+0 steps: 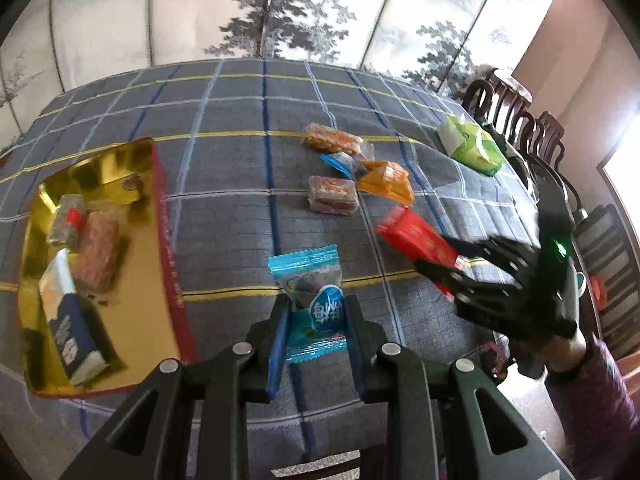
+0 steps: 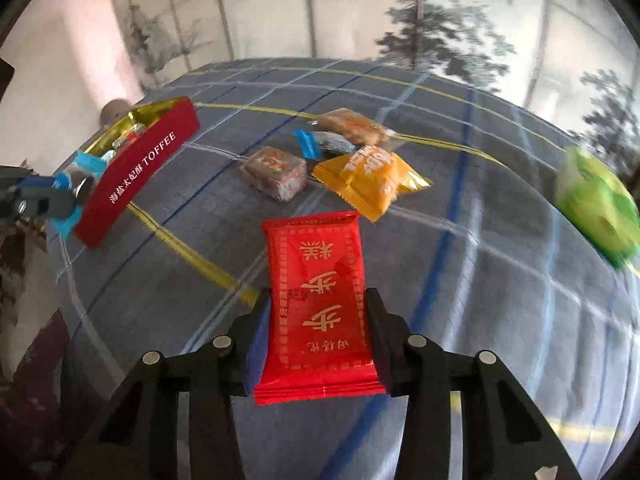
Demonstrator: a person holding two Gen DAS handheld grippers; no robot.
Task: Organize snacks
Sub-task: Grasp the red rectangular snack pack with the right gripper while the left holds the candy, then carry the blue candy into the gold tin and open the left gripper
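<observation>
Snacks: left gripper [image 1: 316,312] clamps blue packet [image 1: 314,300]; right gripper [image 2: 318,320] clamps red packet [image 2: 318,300]; toffee tin [image 2: 140,176] far left.

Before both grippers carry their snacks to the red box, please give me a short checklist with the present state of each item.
1. Left gripper shut on the light blue packet: ok.
2. Right gripper shut on the red packet: ok.
3. Both packets lifted off the checked tablecloth: cannot tell.
4. Red box open, with free gold floor inside: ok.
5. Loose snacks, the orange packet and the brown wrapped cake, away from the box: ok.
6. The two grippers apart from each other: ok, the right one is far to the side in the left wrist view.
</observation>
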